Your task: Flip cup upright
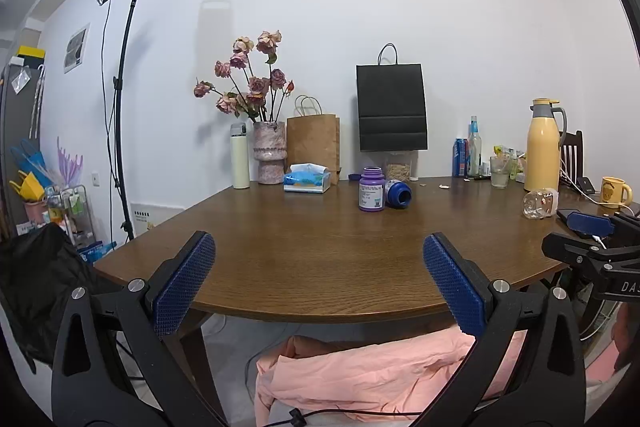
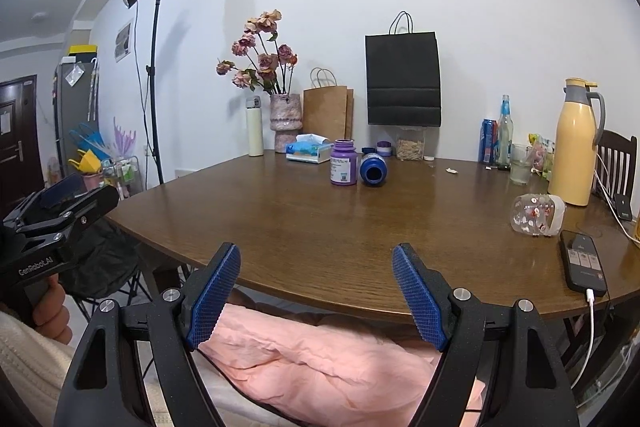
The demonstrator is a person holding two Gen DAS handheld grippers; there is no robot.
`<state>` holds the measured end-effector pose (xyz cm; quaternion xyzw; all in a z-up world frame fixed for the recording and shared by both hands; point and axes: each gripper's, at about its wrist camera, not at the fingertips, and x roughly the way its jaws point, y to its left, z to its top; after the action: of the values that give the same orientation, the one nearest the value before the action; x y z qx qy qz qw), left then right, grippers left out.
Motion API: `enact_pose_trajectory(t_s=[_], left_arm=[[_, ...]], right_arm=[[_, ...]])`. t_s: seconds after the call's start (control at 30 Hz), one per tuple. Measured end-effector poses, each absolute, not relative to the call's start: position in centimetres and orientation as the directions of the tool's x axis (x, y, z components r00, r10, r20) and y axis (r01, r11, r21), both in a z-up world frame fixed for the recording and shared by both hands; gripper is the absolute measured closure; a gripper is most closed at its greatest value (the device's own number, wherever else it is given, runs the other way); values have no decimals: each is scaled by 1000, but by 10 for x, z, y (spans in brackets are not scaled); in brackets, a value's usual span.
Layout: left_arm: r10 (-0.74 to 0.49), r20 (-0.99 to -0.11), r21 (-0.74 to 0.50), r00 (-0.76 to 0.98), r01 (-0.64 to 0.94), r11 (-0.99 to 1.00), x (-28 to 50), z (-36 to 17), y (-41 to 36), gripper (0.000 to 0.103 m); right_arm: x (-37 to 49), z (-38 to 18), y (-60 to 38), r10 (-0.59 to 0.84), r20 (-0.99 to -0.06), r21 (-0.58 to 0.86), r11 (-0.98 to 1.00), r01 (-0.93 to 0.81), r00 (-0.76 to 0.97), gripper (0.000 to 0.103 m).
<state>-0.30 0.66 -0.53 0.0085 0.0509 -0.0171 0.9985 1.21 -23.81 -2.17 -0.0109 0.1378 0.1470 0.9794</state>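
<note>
The tabletop [image 2: 320, 227] stretches ahead of both tongs. The clear cup [image 2: 538, 215] lies on its side, ahead-right of the right tongs [image 2: 316, 291], long axis crosswise; these look nearer. Left tongs [image 1: 318, 279] and right both gape empty.

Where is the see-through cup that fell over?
The clear cup lies on its side at the right of the wooden table, between the yellow thermos jug and the black phone.
</note>
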Motion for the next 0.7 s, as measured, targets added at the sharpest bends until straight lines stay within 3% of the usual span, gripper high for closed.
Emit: enact_pose_trajectory(t_s=[0.7], left_arm=[[-28, -100, 14, 995, 29, 999, -4, -5, 4, 0]], right_arm=[[15, -25, -237, 268, -301, 16, 961, -277, 915, 20]])
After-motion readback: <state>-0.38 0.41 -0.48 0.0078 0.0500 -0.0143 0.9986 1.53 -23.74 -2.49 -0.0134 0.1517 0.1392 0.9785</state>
